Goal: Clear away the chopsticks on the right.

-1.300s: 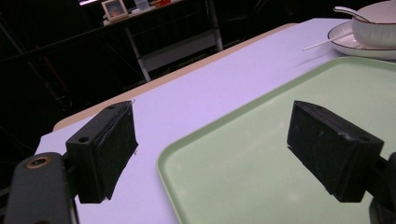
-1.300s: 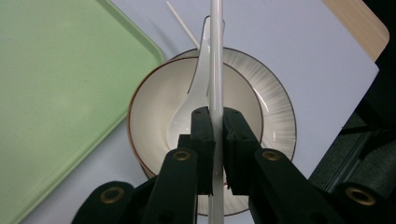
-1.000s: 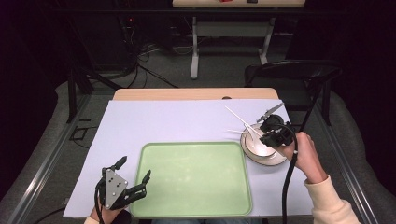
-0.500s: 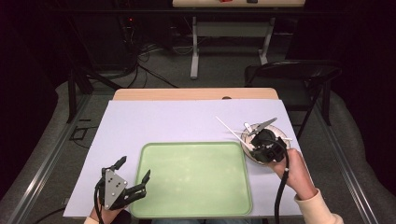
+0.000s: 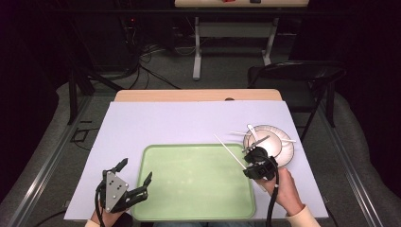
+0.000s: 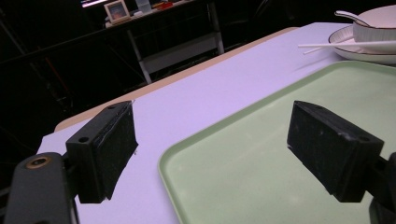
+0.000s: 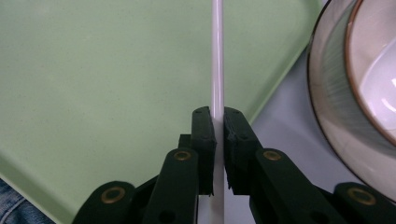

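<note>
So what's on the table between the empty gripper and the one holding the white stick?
The green tray, bare inside, lies between the left gripper and the right gripper with its chopstick, seen in the high view.

Tray lay at near middle of table; plate sat just right of tray's far right corner, bowl on plate, spoon in bowl, second chopstick resting across bowl and plate. Right gripper hung over tray's right edge beside plate, clamped on chopstick slanting back-left above tray. Left gripper sat at tray's near left corner, jaws apart astride tray's left rim
</note>
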A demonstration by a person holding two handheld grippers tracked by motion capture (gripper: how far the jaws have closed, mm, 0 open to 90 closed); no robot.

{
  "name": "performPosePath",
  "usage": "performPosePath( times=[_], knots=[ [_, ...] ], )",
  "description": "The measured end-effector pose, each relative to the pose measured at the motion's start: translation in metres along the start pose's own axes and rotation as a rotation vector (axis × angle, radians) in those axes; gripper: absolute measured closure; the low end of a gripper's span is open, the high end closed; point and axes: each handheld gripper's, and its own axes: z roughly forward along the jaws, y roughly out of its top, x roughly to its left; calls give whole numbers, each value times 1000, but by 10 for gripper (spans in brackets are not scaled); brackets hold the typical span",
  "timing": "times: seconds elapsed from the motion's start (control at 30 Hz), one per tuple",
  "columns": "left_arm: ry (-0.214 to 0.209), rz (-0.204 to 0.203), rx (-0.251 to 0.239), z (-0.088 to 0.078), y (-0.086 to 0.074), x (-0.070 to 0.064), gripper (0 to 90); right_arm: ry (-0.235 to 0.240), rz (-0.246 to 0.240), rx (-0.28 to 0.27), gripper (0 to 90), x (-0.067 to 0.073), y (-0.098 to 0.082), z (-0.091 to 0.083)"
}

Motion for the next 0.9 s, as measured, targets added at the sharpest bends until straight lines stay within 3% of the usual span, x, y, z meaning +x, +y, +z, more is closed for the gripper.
performPosePath(
  times=[0.2,0.43,0.9],
  knots=[
    [1,0,1,0,0,0,154,17,51,26,837,7,-7,15],
    [0,-1,0,0,0,0,154,44,74,82,837,17,-9,31],
    [-2,0,2,0,0,0,154,25,8,116,834,30,-1,49]
  ],
)
